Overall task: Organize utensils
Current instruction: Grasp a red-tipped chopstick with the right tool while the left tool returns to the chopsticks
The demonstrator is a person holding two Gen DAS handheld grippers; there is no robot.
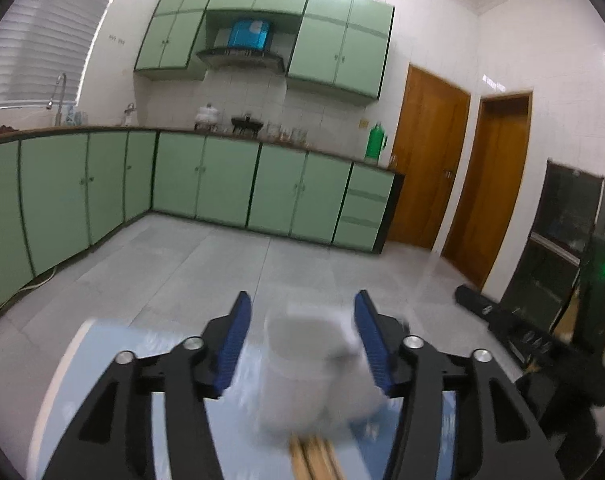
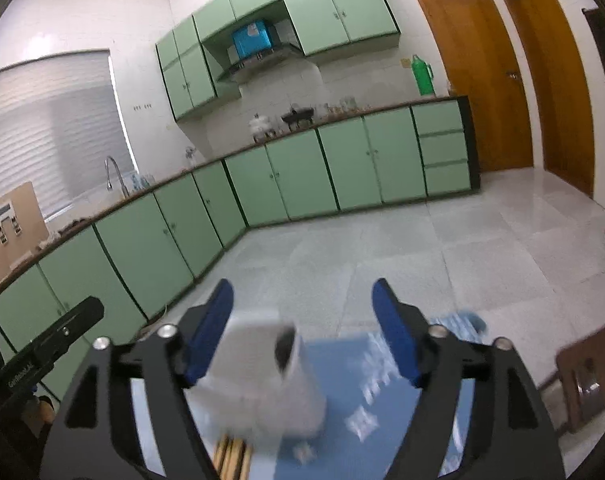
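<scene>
Both grippers (image 1: 300, 316) (image 2: 302, 304) wide open, empty, blurred white holder (image 1: 314, 368) (image 2: 266, 376) between each one's fingers.

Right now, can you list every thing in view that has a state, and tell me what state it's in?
White holder: blurred, upright as far as I can tell, between both claws.
Wooden sticks: lying at the holder's base.
Left claw: open, right pad beside the holder, left pad apart.
Right claw: open, pads clear of the holder.
Cabinet doors: shut.
Brown door: closed.
</scene>
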